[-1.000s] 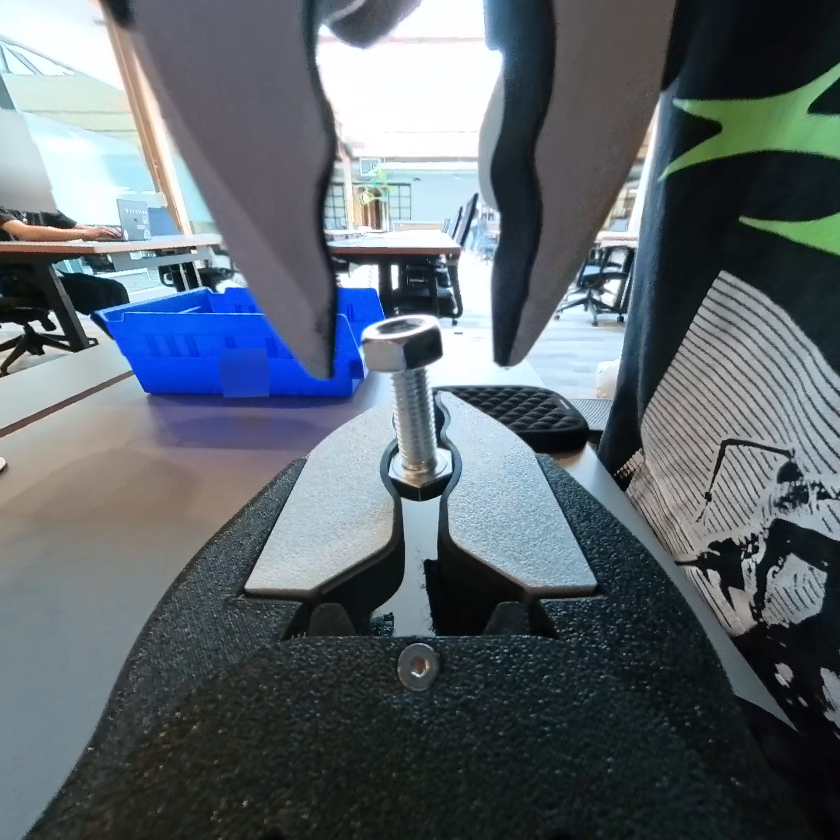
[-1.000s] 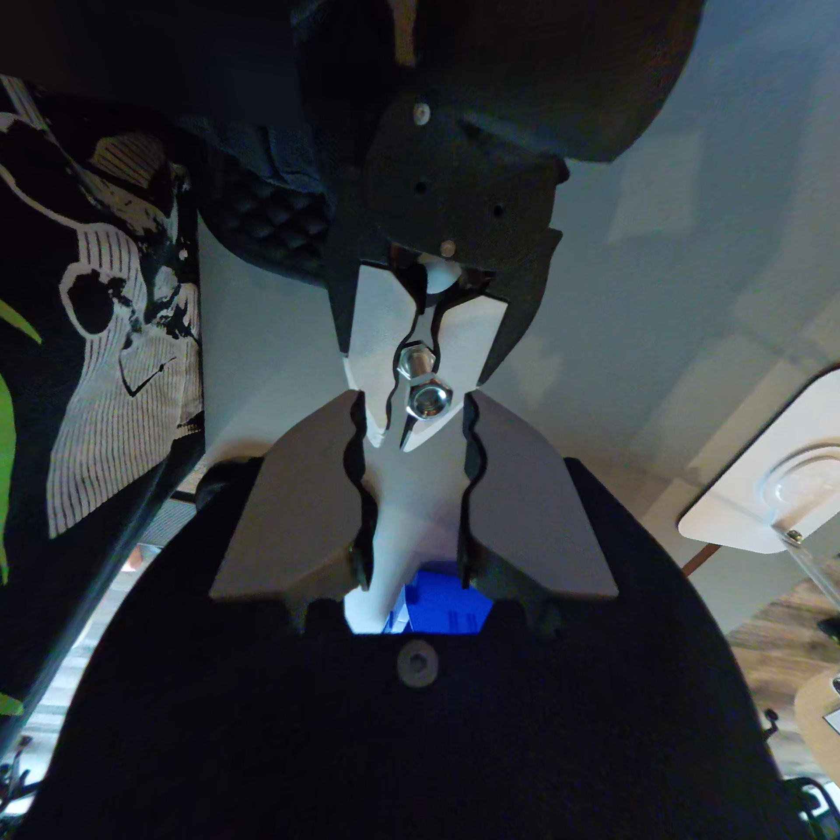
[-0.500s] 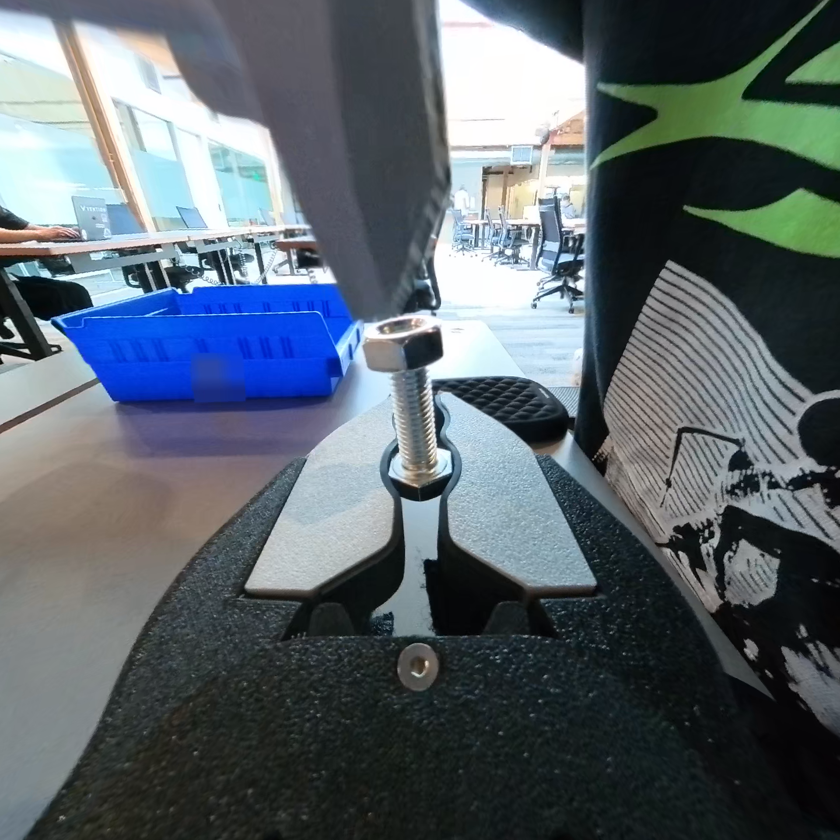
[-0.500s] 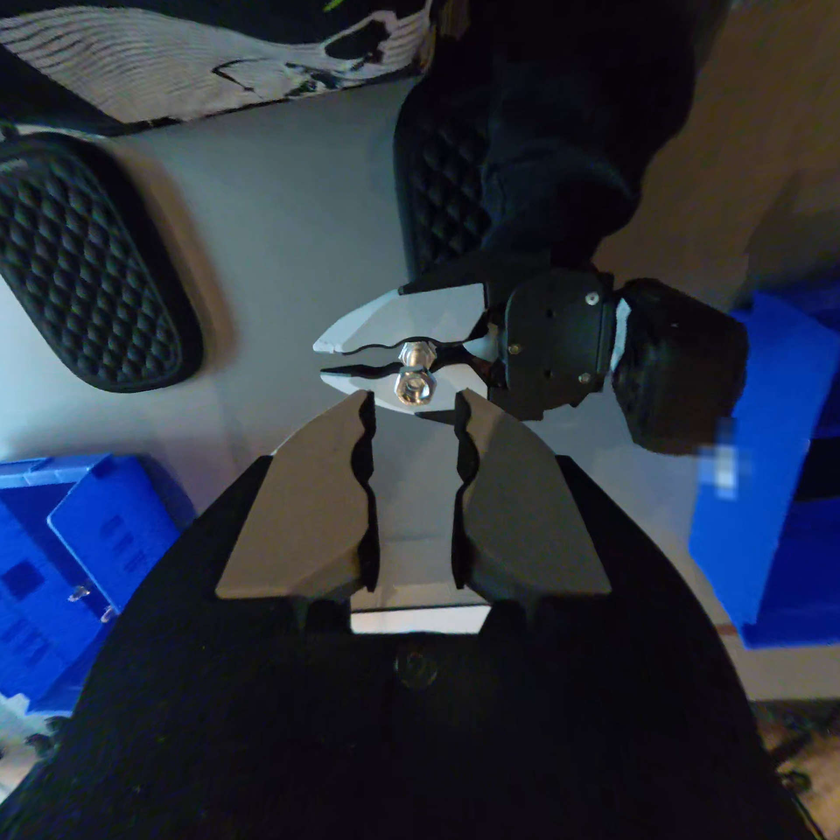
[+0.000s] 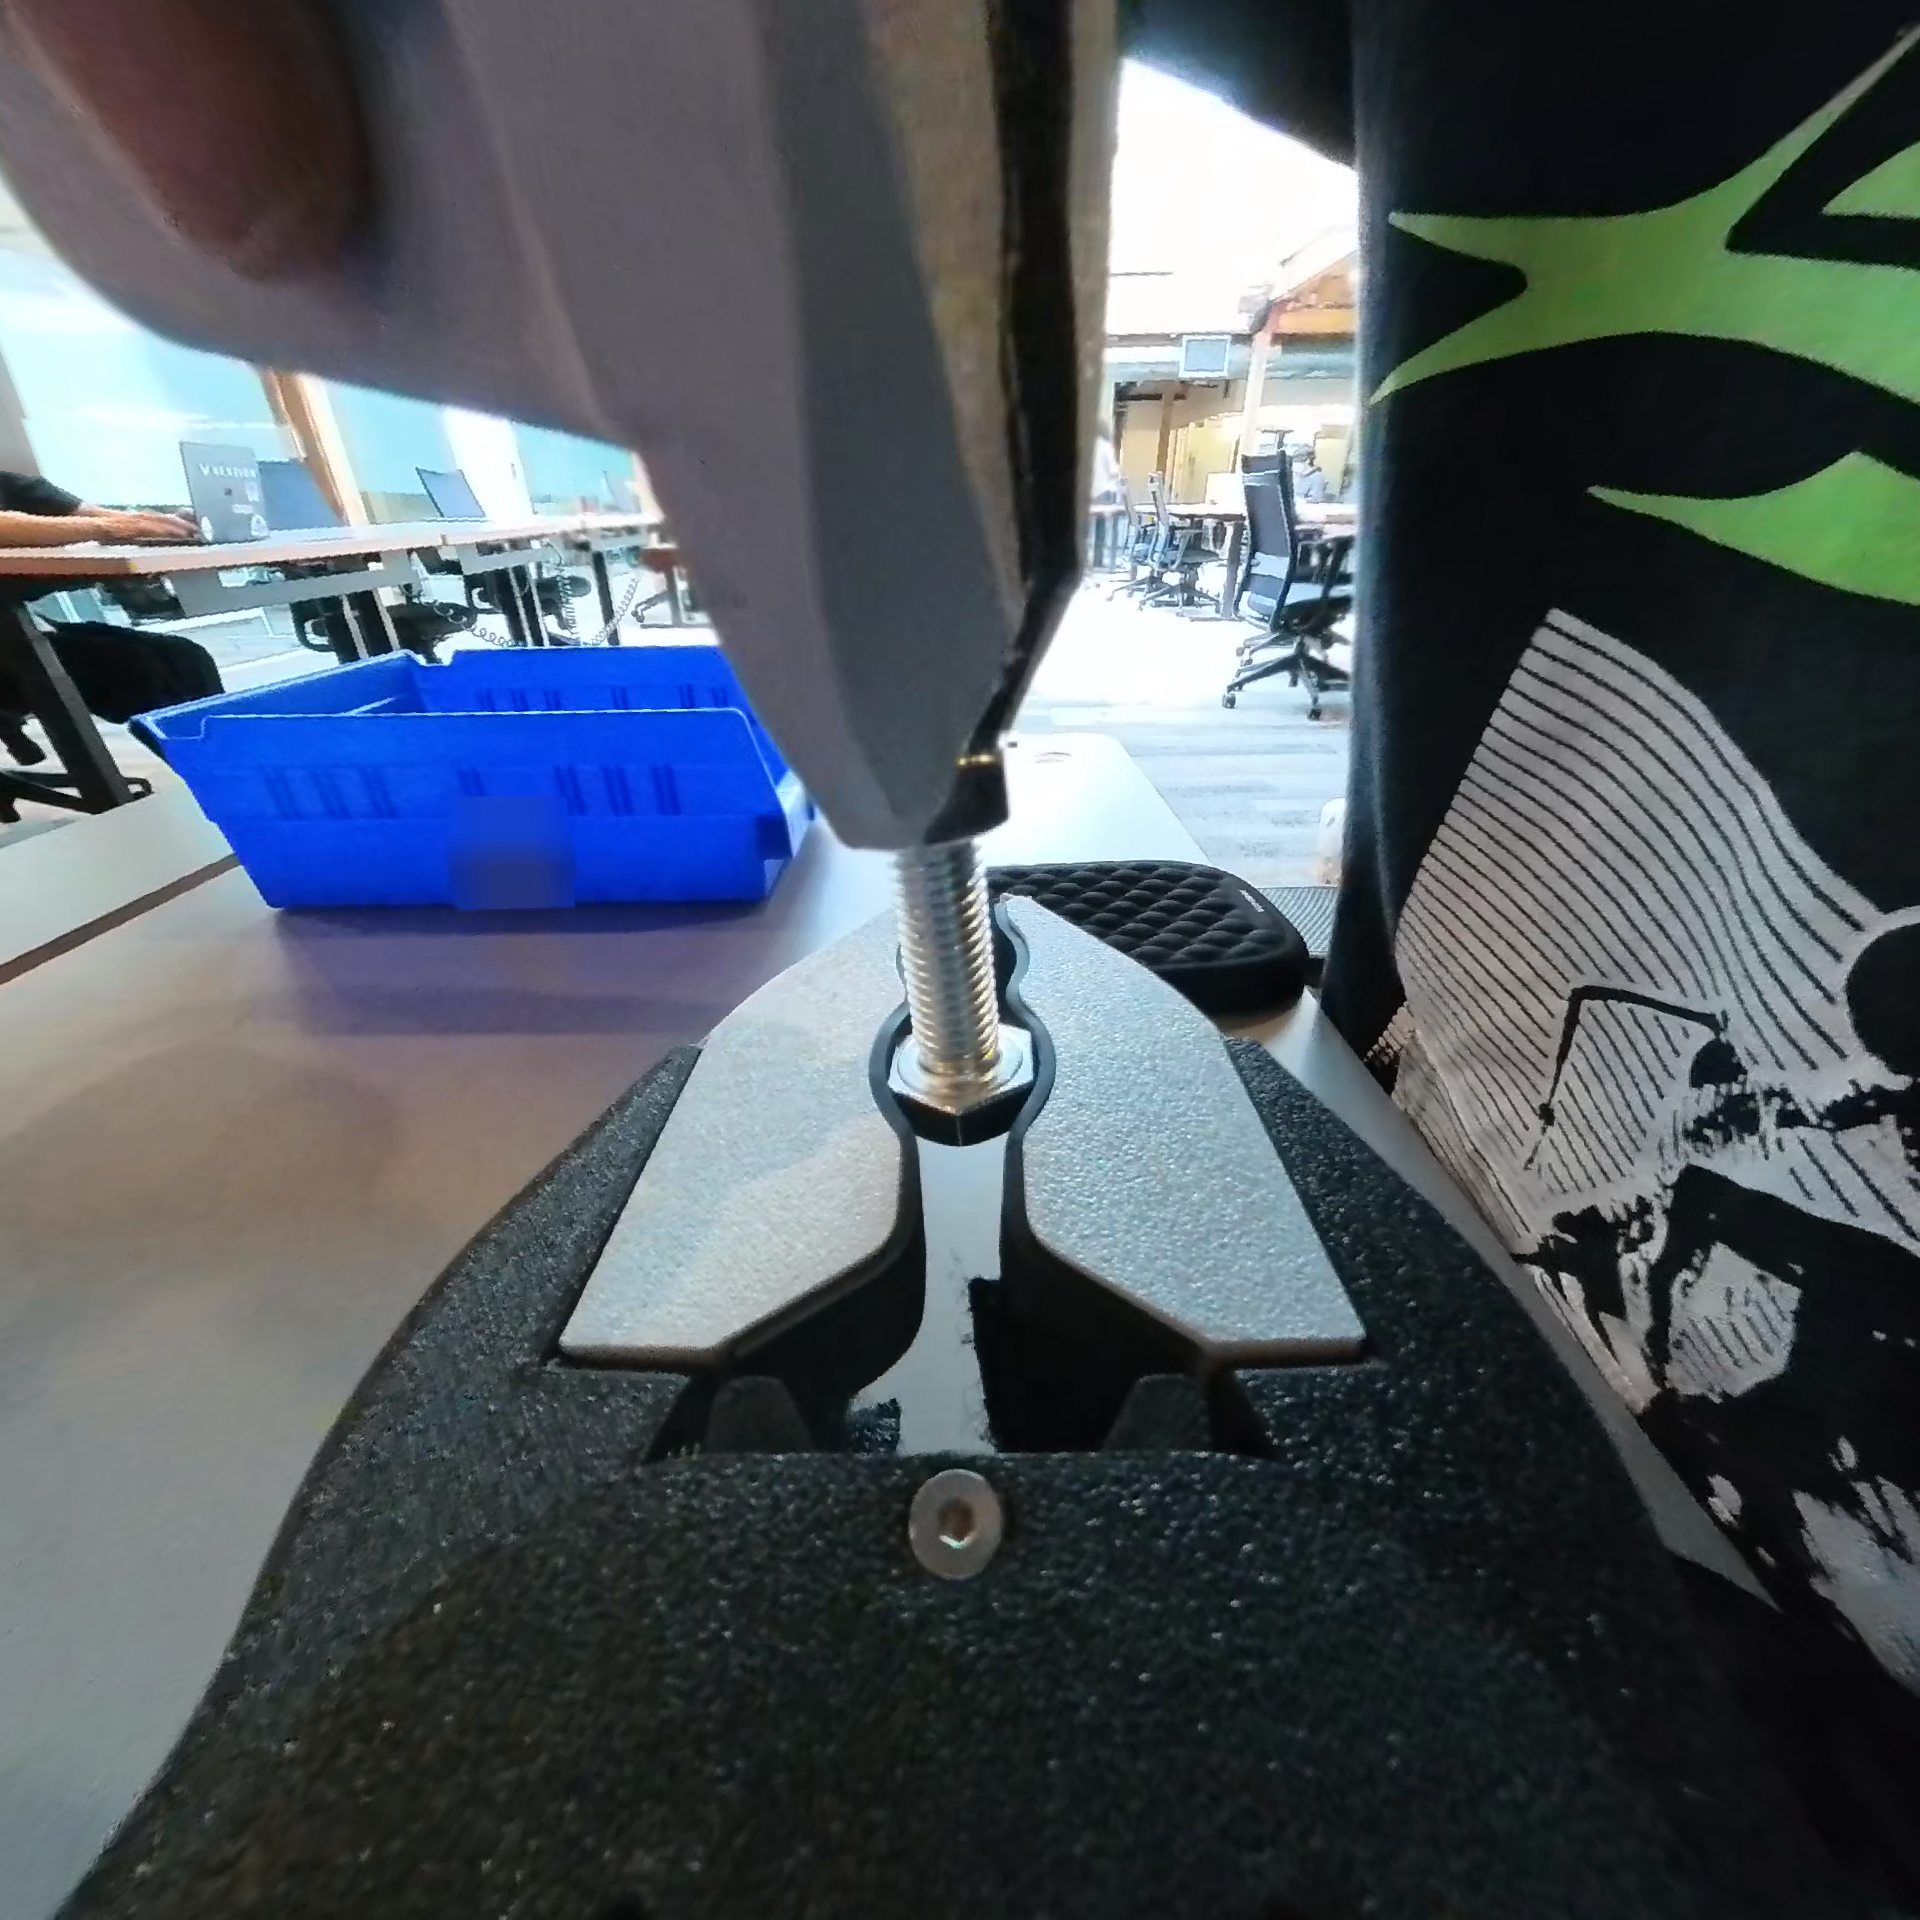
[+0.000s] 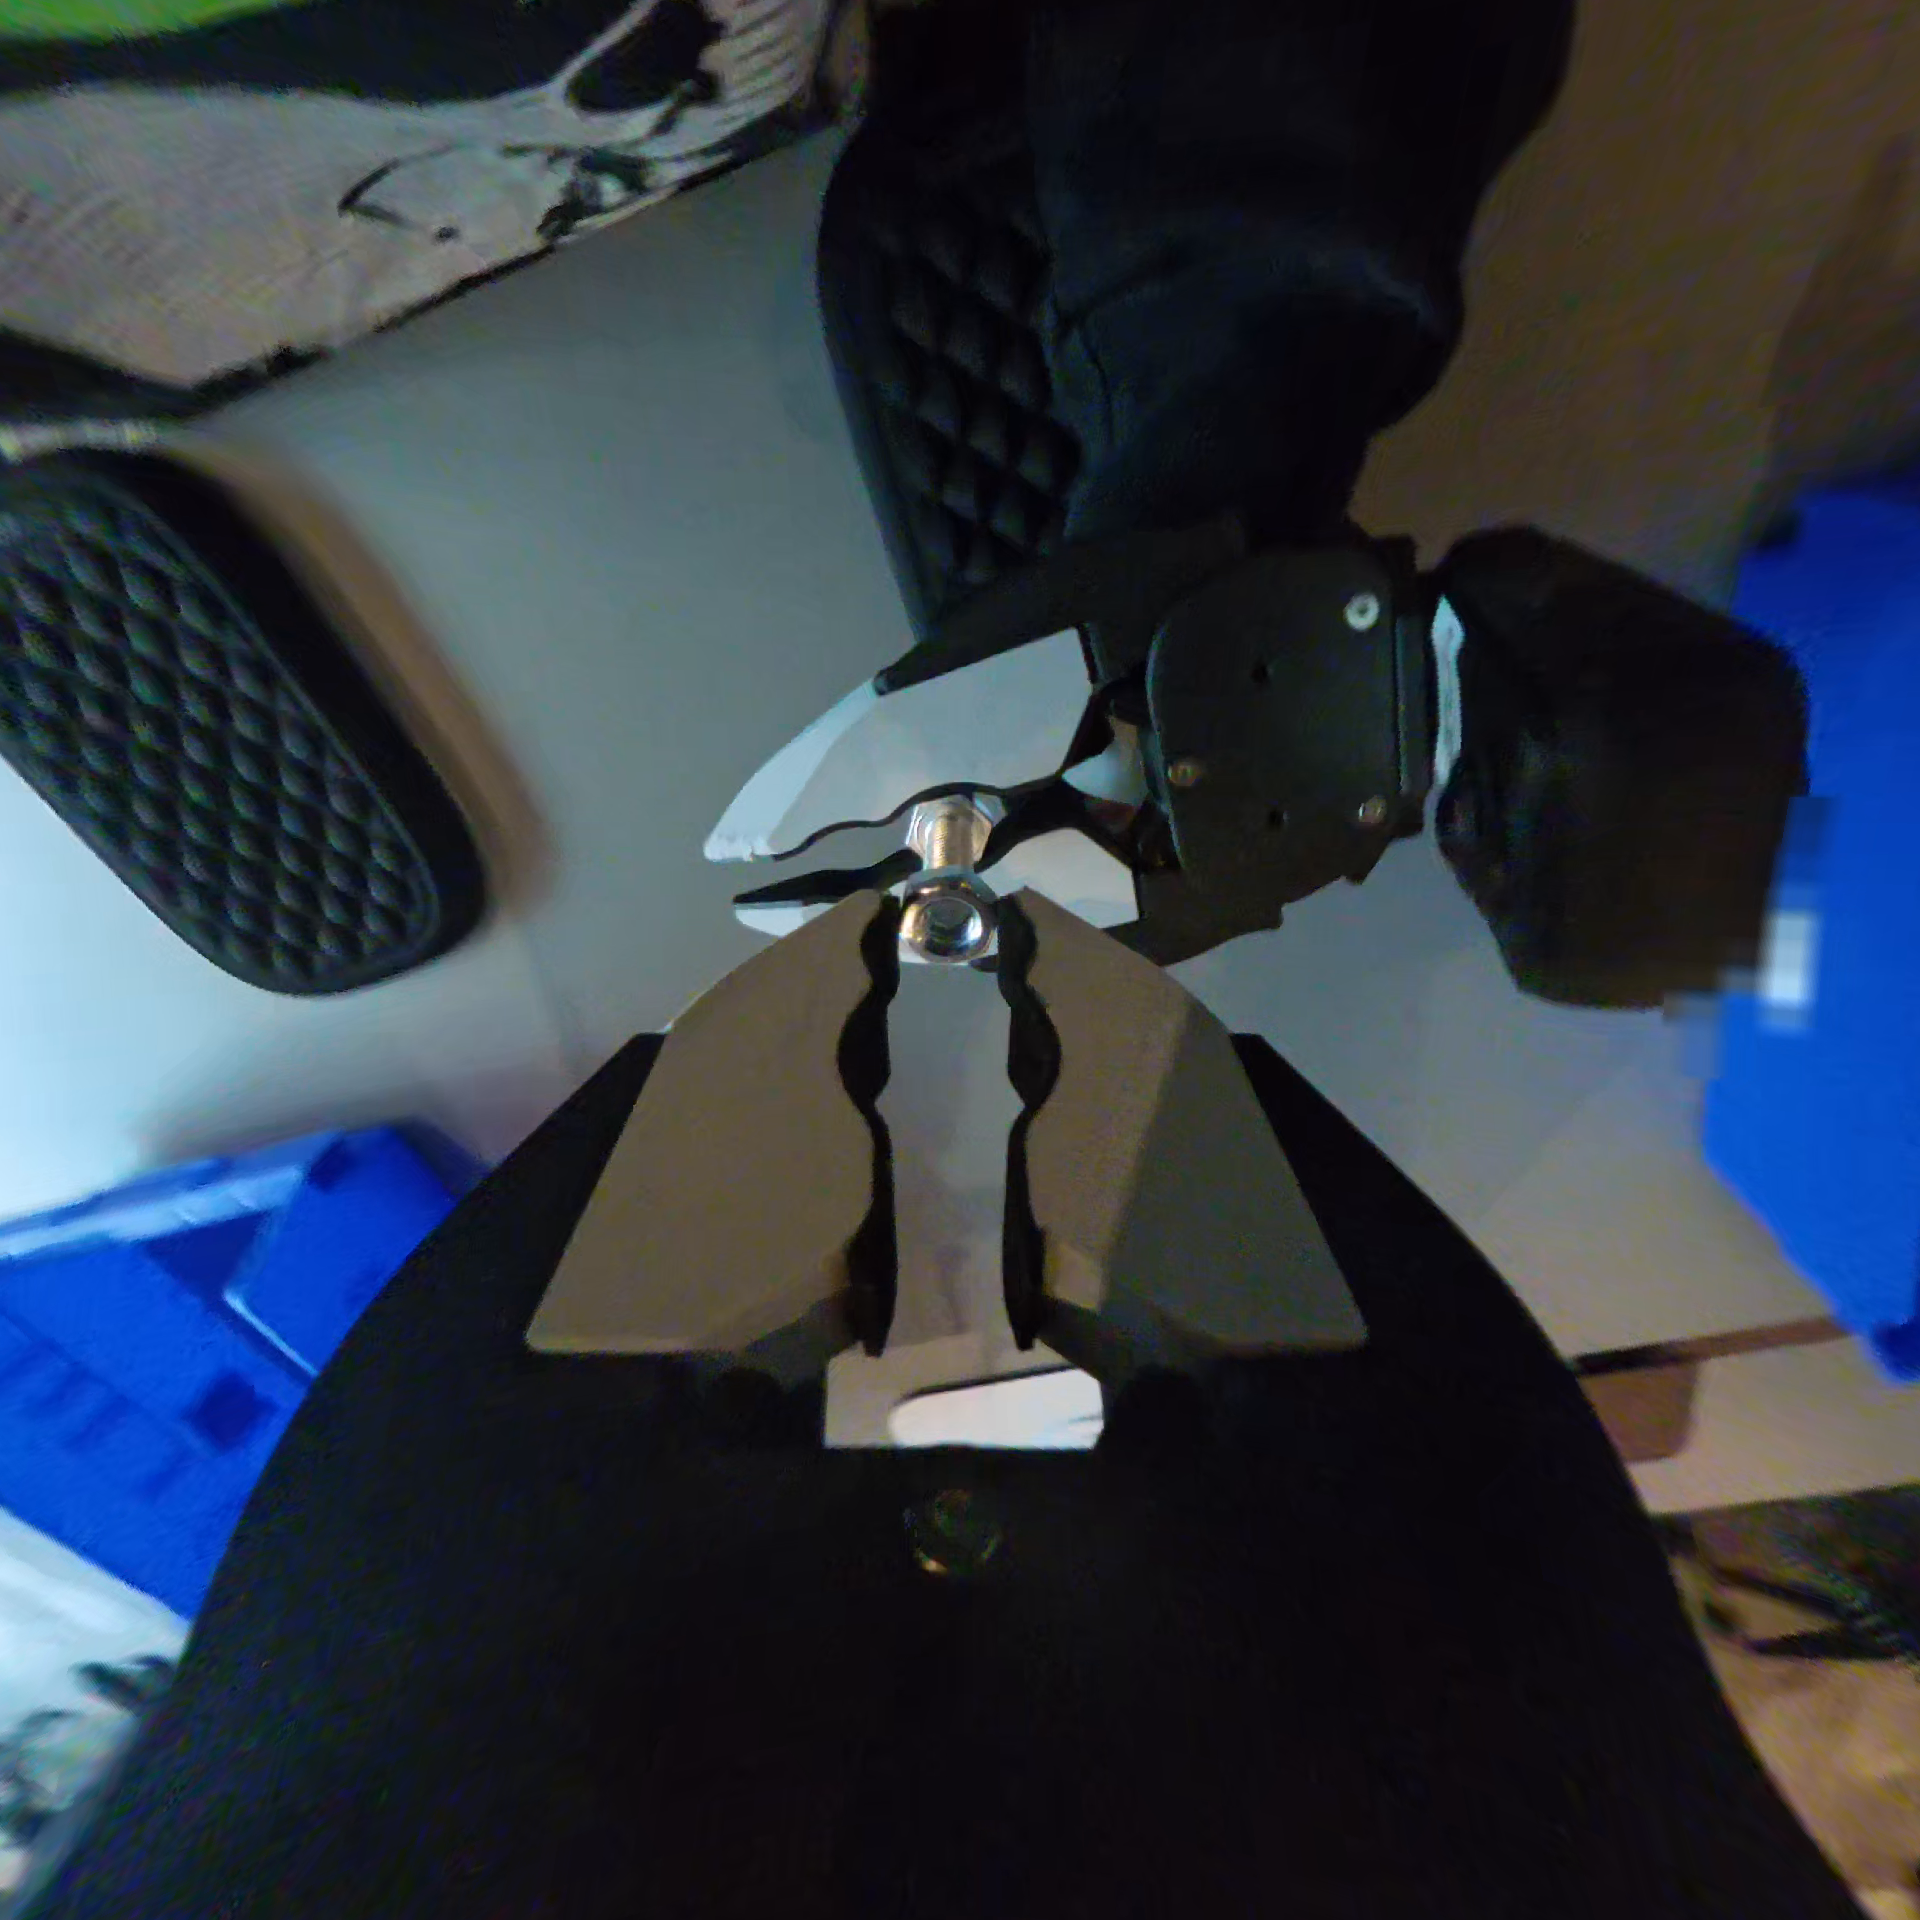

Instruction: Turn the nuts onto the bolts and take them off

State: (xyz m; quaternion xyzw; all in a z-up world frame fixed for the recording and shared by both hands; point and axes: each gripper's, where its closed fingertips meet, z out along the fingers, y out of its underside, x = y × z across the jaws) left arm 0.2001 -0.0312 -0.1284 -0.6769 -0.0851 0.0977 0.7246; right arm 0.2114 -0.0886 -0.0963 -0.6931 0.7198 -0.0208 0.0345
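Whereas a second ago the right gripper [image 6: 940, 925] hung spread above the bolt with clear air on both sides of the head, its fingertips now flank that head and seem to pinch it. From the left wrist view one grey finger [image 5: 831, 520] of the right gripper covers the head entirely, so only the threaded shank of the bolt [image 5: 948, 966] shows, standing upright. The right gripper has also swung round during that second: its own camera, which earlier looked along the length of the left tool, now sees it side-on.

The left gripper [image 5: 961, 1049] is unchanged, pressed together on the nut [image 5: 961, 1081], which sits low on the thread in the notch between its grey fingers. From the right wrist view the bolt head [image 6: 943, 927] lies between the two fingertips, touching or very nearly touching both; a little motion blur keeps the contact from being certain.

Judged from this, the approach is finished and the turning step is about to begin: with the nut fixed by the left tool, twisting the head would run the nut along the thread. Which direction cannot be told. A blue bin [image 5: 468, 769] stands farther off on the grey table [image 5: 260, 1091], to the left.
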